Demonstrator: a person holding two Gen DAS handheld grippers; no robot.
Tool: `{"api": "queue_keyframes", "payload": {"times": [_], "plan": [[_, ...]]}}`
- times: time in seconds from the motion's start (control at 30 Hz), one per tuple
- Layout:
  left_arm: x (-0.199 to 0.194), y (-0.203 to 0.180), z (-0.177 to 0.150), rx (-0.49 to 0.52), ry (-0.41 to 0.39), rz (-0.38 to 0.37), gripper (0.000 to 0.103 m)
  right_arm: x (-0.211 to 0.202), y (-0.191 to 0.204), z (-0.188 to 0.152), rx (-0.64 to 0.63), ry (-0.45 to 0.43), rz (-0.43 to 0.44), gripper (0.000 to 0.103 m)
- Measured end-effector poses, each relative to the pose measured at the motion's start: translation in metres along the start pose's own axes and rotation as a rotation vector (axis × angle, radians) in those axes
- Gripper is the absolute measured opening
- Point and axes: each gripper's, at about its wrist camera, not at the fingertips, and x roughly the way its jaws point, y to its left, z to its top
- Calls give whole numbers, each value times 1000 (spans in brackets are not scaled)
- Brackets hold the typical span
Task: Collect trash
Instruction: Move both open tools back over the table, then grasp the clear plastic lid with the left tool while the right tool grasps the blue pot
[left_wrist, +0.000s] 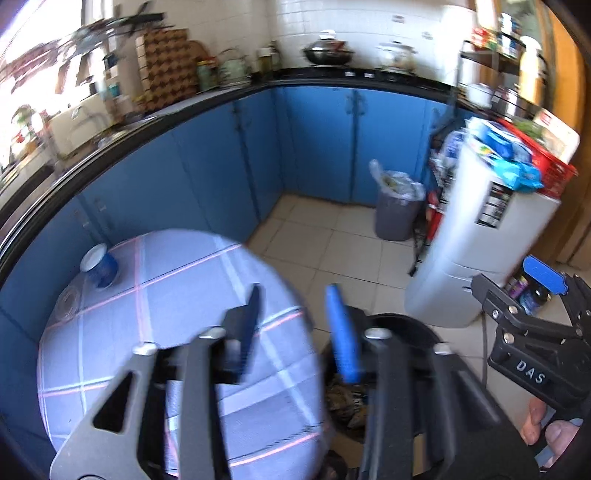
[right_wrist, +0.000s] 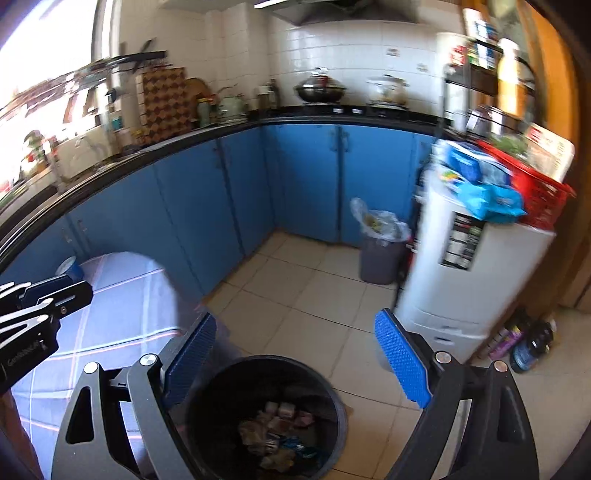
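A black trash bin (right_wrist: 334, 391) stands on the tiled floor beside a round table with a blue checked cloth (right_wrist: 110, 317). Crumpled wrappers and scraps (right_wrist: 277, 432) lie at its bottom. My right gripper (right_wrist: 295, 317) hangs over the bin, open, with nothing between its blue pads. My left gripper (left_wrist: 295, 291) is over the table's edge and the bin's rim (left_wrist: 406, 319), open and empty; blur smears its fingers. A blue paper cup (left_wrist: 101, 267) and a clear round item (left_wrist: 68, 301) sit at the table's far side.
A grey bin with a plastic liner (right_wrist: 380, 254) stands in the corner of the blue cabinets (right_wrist: 229, 206). To the right is a white appliance (right_wrist: 461, 273) topped with a red basket (right_wrist: 535, 192) and blue packets. Bottles (right_wrist: 524, 343) stand on the floor beside it.
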Motion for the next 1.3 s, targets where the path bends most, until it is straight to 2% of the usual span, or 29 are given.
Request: {"api": "queue_keyframes", "payload": {"times": [0.03, 0.07, 0.2, 0.3, 0.4, 0.7, 0.83, 0.97, 1.3], "plan": [[-3, 12, -2, -22, -18, 20, 83, 2, 10, 1, -20, 1, 7, 85], [-7, 22, -4, -41, -41, 37, 90, 4, 26, 2, -51, -3, 17, 85], [-17, 70, -11, -81, -74, 91, 91, 9, 78, 7, -147, -7, 57, 85], [-20, 107, -18, -123, -70, 114, 99, 13, 119, 12, -193, -11, 108, 85], [-20, 143, -28, -172, -62, 128, 100, 19, 153, 16, -230, -27, 135, 85], [-2, 248, -66, -295, -3, 270, 100, 49, 248, 25, -300, -37, 242, 85], [13, 295, -79, -375, 47, 264, 100, 69, 294, 26, -331, -2, 296, 85], [25, 327, -86, -386, 68, 291, 99, 90, 334, 26, -362, 21, 340, 85], [74, 393, -87, -392, 97, 312, 99, 147, 418, 26, -440, 55, 369, 85]]}}
